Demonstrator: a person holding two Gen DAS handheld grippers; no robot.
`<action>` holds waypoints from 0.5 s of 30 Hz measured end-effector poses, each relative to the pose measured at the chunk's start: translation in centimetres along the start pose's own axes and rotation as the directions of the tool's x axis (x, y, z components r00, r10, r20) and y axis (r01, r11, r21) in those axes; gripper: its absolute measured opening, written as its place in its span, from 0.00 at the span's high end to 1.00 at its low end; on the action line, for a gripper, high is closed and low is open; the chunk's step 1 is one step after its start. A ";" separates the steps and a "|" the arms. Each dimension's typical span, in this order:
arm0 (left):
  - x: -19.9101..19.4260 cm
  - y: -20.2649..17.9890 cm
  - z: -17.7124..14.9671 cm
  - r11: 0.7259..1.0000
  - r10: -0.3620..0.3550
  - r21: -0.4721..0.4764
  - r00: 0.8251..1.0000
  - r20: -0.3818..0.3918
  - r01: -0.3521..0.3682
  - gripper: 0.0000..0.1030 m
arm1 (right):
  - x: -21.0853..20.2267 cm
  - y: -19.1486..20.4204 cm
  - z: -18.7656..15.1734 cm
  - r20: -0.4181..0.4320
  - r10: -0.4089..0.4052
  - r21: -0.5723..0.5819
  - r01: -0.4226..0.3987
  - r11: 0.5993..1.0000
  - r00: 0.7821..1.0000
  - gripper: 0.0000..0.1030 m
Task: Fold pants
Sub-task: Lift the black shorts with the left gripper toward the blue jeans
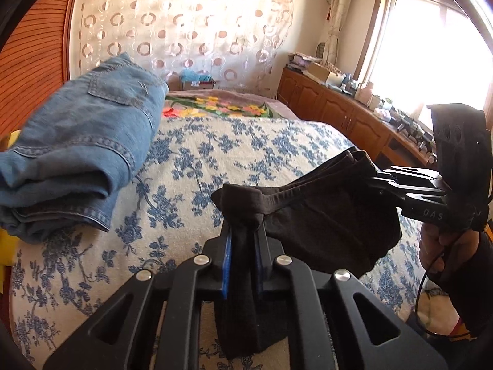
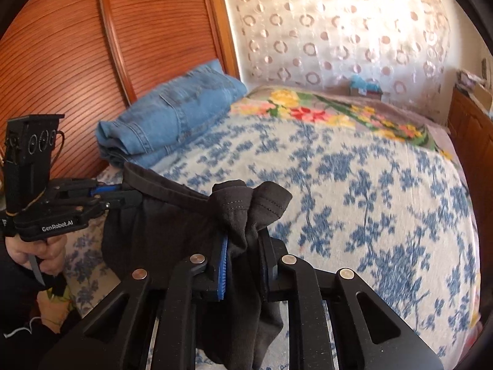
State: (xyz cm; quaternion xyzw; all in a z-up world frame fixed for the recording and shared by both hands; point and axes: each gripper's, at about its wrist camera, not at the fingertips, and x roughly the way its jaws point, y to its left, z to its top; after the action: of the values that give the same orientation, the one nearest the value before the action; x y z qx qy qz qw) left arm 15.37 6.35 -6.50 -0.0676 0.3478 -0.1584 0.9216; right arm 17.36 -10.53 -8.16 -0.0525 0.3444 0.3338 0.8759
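Note:
Dark brown pants [image 1: 323,215] hang in the air above the bed, held at the waistband between both grippers. My left gripper [image 1: 243,234] is shut on one bunched end of the waistband. My right gripper [image 2: 243,246] is shut on the other end [image 2: 246,209]; it also shows in the left wrist view [image 1: 385,182] at the right. The left gripper shows in the right wrist view [image 2: 123,197] at the left. The pants' legs drop below both grippers and are hidden.
Folded blue jeans [image 1: 83,151] lie on the bed's left side by a wooden panelled wall [image 2: 77,46]. The bed has a blue-flowered cover [image 2: 354,185] and a bright flowered blanket [image 2: 323,108] at its far end. Wooden cabinets [image 1: 339,108] with clutter stand at the right under a window.

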 end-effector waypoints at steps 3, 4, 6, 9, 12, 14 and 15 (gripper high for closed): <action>-1.0 0.4 0.8 1.000 0.008 -0.010 0.999 0.031 -0.008 0.93 | -0.2 0.3 1.3 0.017 0.001 -0.020 -0.001 1.000 1.000 0.87; -1.3 0.5 1.0 1.000 0.010 -0.012 0.999 0.039 -0.010 0.93 | -0.4 0.5 2.0 0.026 0.003 -0.028 -0.002 1.000 1.000 0.87; -2.1 0.6 1.8 1.000 0.017 -0.017 0.998 0.063 -0.015 0.93 | -0.6 0.7 3.1 0.039 0.008 -0.041 -0.007 0.999 0.999 0.87; -3.5 1.2 3.4 0.999 0.036 -0.017 0.993 0.109 -0.034 0.93 | -1.2 1.5 5.6 0.068 0.018 -0.086 -0.012 0.996 0.998 0.87; -4.6 2.0 4.7 0.998 0.055 -0.032 0.988 0.144 -0.051 0.93 | -1.3 2.2 8.1 0.090 0.029 -0.132 -0.017 0.991 0.995 0.87; -5.0 2.6 5.3 0.997 0.069 -0.042 0.985 0.158 -0.064 0.93 | -1.0 2.5 9.9 0.101 0.041 -0.153 -0.025 0.988 0.994 0.87; -5.3 2.9 5.7 0.996 0.077 -0.048 0.983 0.167 -0.070 0.93 | -0.8 2.6 10.5 0.103 0.048 -0.160 -0.031 0.987 0.994 0.87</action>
State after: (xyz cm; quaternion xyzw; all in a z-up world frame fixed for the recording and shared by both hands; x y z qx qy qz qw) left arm 16.12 10.99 0.34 -0.0872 0.2740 -0.1106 0.9514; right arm 21.32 -5.57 0.68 -0.0971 0.2706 0.3796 0.8794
